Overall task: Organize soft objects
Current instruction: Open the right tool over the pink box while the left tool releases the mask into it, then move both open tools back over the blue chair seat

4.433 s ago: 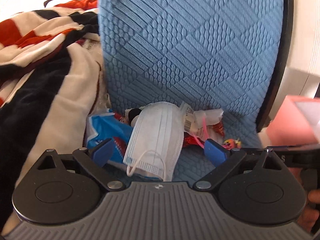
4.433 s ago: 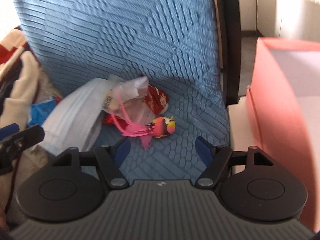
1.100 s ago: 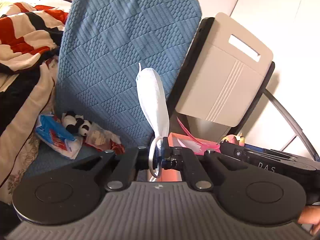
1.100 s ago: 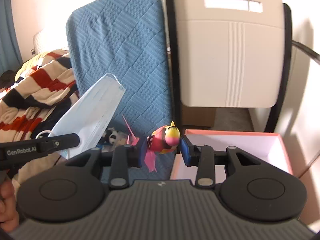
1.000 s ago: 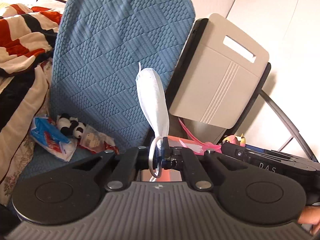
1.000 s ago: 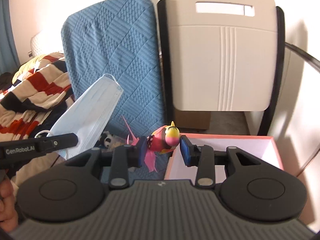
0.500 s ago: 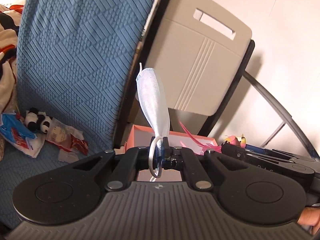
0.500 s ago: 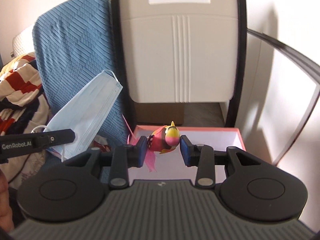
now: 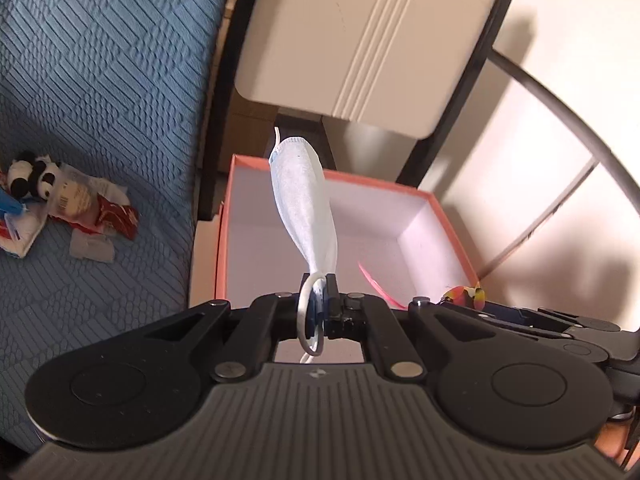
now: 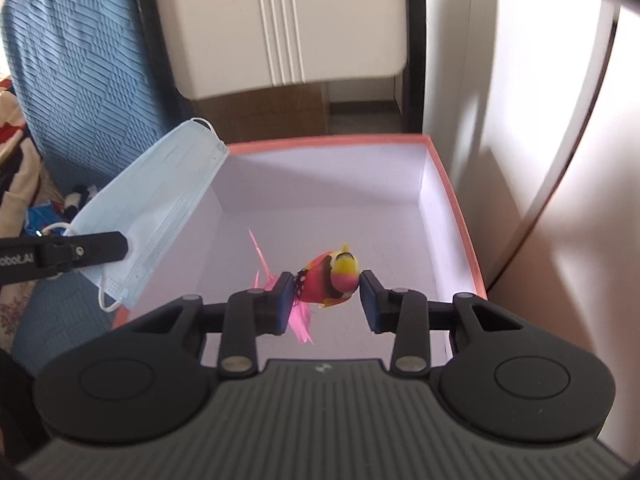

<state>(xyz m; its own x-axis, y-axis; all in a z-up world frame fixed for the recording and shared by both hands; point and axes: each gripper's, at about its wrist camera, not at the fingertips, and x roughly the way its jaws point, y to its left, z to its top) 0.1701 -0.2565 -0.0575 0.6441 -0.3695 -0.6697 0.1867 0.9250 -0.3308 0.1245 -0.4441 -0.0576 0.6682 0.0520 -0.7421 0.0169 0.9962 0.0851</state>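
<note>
My left gripper [image 9: 322, 300] is shut on a light blue face mask [image 9: 306, 216], which stands up over the pink box [image 9: 448, 220]. From the right wrist view the same face mask [image 10: 160, 208] hangs over the left wall of the pink box [image 10: 456, 216], pinched by the left gripper [image 10: 120, 246]. My right gripper [image 10: 325, 290] is shut on a small red, pink and yellow toy bird [image 10: 330, 276] with pink tail feathers, held above the box's white inside. The toy bird [image 9: 466, 294] also peeks out at the right of the left wrist view.
A blue quilted seat [image 9: 100, 100] lies left of the box, with a panda toy [image 9: 34, 178], snack wrappers [image 9: 100, 208] and a blue packet on it. A beige chair back [image 10: 272, 20] stands behind the box. A striped blanket [image 10: 8, 136] shows at far left.
Both grippers have swung from the blue seat to the right and downward, now over the pink box. The mask and the bird stay gripped as before.
</note>
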